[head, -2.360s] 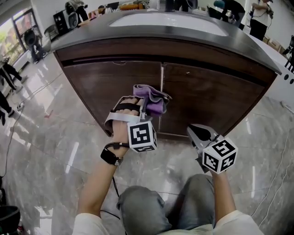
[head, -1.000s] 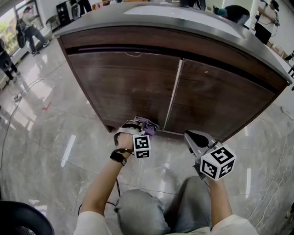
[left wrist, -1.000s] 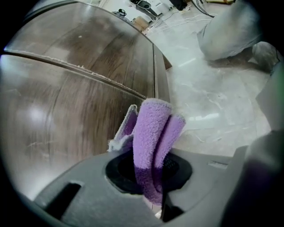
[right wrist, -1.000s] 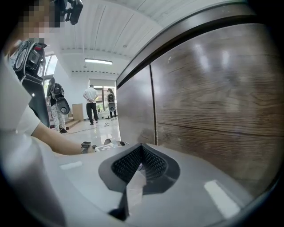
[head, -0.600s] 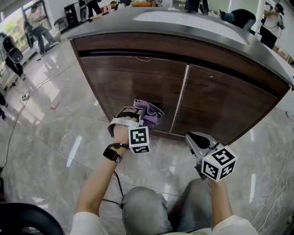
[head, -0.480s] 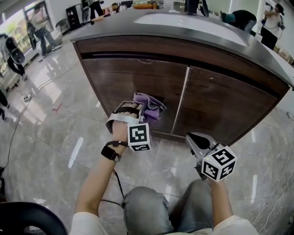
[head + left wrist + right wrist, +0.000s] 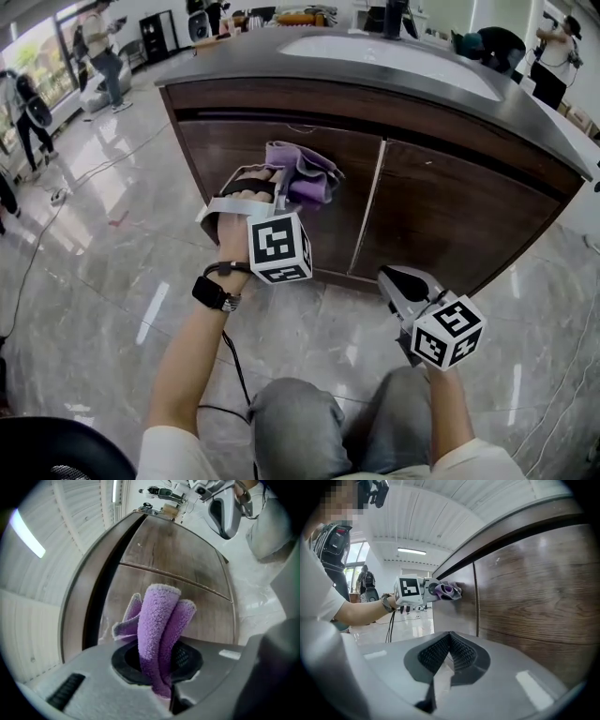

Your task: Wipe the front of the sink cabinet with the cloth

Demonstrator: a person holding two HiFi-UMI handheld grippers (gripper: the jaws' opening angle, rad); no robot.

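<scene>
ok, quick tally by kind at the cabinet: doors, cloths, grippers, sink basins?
Cabinet doors: 2 (left door, right door)
Purple cloth: 1
Grippers: 2 (left gripper, right gripper)
Sink basin: 1
Total: 6

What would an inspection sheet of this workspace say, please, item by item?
Surface: dark wood cabinet front, two doors shut.
Job's things: purple cloth at the left door's upper part, near the middle seam.
Clutter: small items at the countertop's far edge, too small to name.
Grippers: left gripper shut on the cloth; right gripper shut, empty, held low.
Cables: black cable under the left arm.
Surroundings: glossy marble floor; people far off.
</scene>
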